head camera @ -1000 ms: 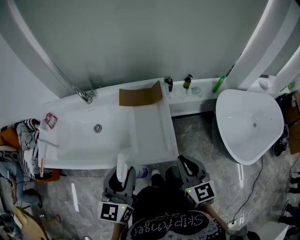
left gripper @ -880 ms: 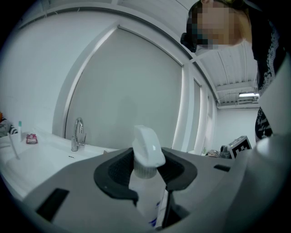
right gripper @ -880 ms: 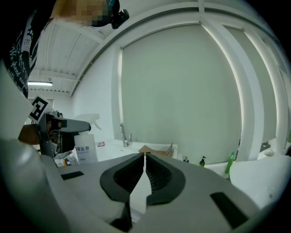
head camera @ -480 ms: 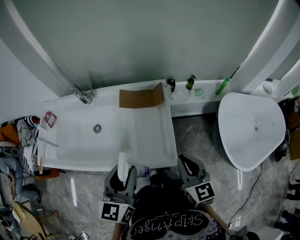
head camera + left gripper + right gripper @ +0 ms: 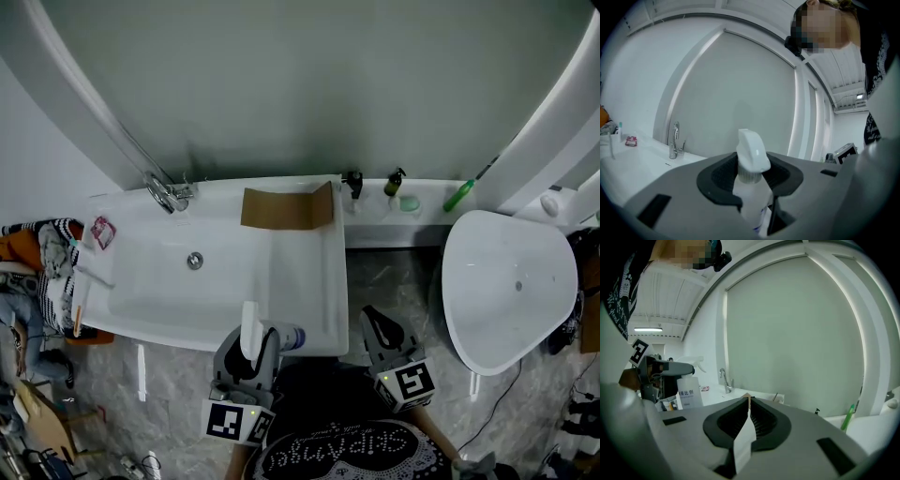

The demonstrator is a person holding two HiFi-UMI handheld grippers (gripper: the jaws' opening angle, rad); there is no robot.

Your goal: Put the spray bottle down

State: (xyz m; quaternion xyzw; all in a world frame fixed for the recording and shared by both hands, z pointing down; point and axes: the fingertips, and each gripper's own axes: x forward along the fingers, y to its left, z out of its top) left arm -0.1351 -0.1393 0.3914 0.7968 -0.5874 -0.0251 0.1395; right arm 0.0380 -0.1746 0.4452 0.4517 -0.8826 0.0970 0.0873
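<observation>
- The left gripper [image 5: 246, 354] was clamped on the spray bottle [image 5: 752, 154], one jaw on each side of its neck and body.
- The spray bottle stood upright in that grip, in the air, by the near rim of the white tub [image 5: 314, 281].
- The right gripper [image 5: 749, 420] had its jaws together on a thin white strip [image 5: 743, 442].
- A piece of cardboard [image 5: 286, 208] lay at the tub's far edge.

Left tool [image 5: 247, 345] and right tool [image 5: 378, 324] shifted toward basin [image 5: 169, 336]; spray bottle [image 5: 251, 330] head now over its front rim.
</observation>
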